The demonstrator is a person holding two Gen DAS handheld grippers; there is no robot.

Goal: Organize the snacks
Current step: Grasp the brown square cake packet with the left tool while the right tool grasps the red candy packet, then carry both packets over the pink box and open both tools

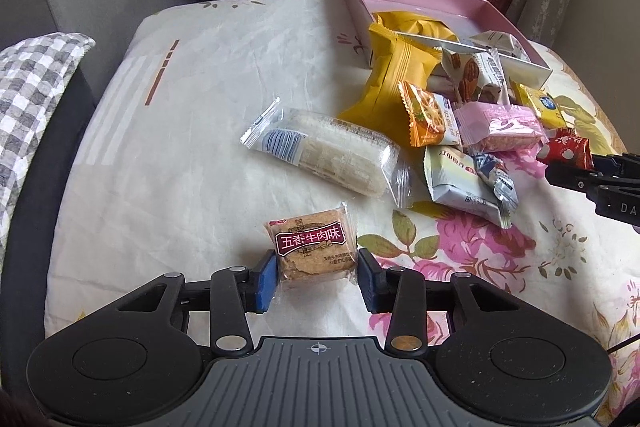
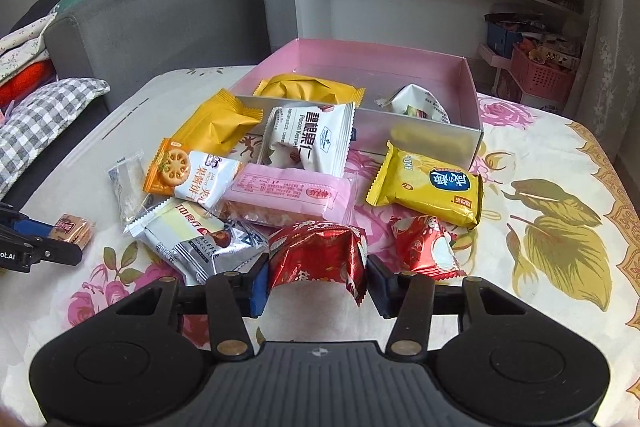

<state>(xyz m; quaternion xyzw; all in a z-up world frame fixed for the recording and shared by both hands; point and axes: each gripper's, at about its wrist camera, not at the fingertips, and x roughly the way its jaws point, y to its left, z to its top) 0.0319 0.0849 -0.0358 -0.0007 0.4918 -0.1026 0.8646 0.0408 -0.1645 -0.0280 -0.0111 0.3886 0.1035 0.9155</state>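
On top of the flowery cloth of the bench [image 2: 540, 187] sits a big pink box [image 2: 384, 63] with its lid off, at the far side. Two snacks are already in it: a yellow pack [image 2: 308, 89] on the left side and a white pack [image 2: 420, 105] on the right side. I think the tidying has only just begun, because most of the snacks are not in the box yet.

Next in size is the pile of snacks right in front of the box. It has a long clear rice cake pack [image 1: 324, 151] that lies slanted, with its long side running from near the box down toward the middle of the bench. Near it are a pink pack [image 2: 288, 191], a white nut pack [image 2: 312, 139] that leans on the box wall, and a yellow cracker pack [image 2: 432, 187] off to the right.

Then come the two tools. The left tool [image 1: 317, 269] has closed in on a small square brown biscuit pack [image 1: 314, 251]. Its blue pads touch both sides of the pack. The pack lies flat, with its writing the right way up as seen from the tool, well apart from the pile.

The right tool [image 2: 318, 285] squeezes a small red shiny candy pack [image 2: 316, 255] by its two sides. Its wrapper tail hangs down toward the tool. One more red pack [image 2: 424, 247] lies just beside it.
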